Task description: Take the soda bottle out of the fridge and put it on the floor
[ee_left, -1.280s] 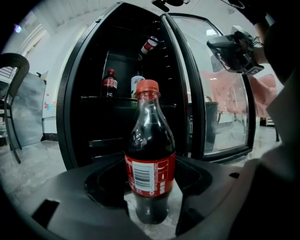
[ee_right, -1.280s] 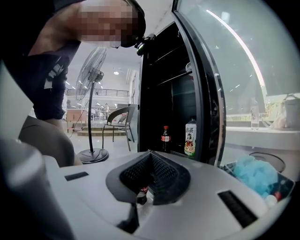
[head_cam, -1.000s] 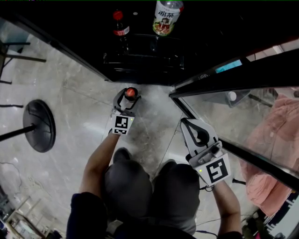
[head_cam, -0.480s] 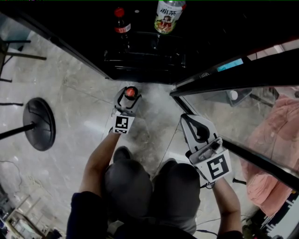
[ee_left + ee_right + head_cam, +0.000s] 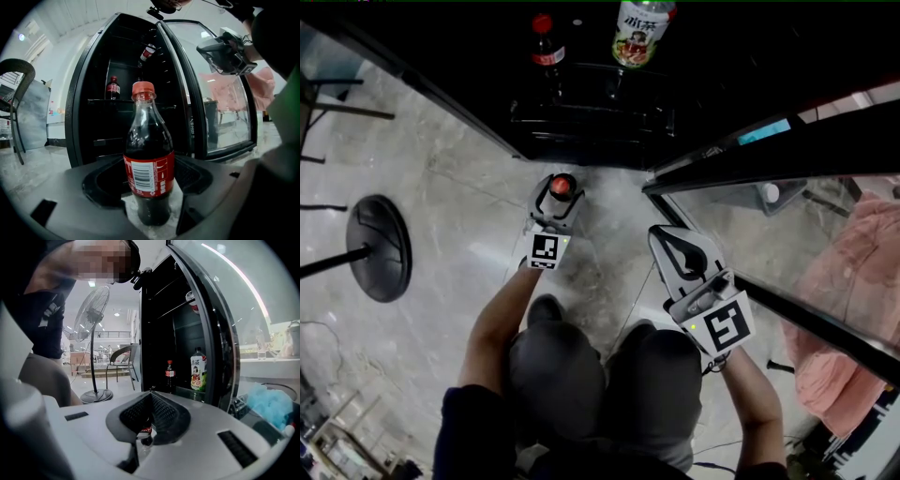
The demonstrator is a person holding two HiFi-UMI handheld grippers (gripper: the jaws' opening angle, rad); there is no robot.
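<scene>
While I am crouching before the open fridge [image 5: 591, 127], my left tongs [image 5: 559, 193] are clasping the soda bottle [image 5: 149, 168] round its red-labelled body. That bottle is standing upright on the grey marble floor [image 5: 450, 178], just outside the fridge's bottom edge, with its red cap on top and dark cola inside. My right tongs [image 5: 151, 397] are clenched on nothing, their tips meeting. I am holding them just ahead of my right knee, beside the fridge's glass door [image 5: 741, 211], which is standing wide open to my right. Inside the fridge, a second cola bottle [image 5: 544, 47] and a green-labelled tea bottle [image 5: 637, 33] are sitting near each other on a shelf. A standing fan's round black base [image 5: 380, 251] is resting on the floor well off to my left.
</scene>
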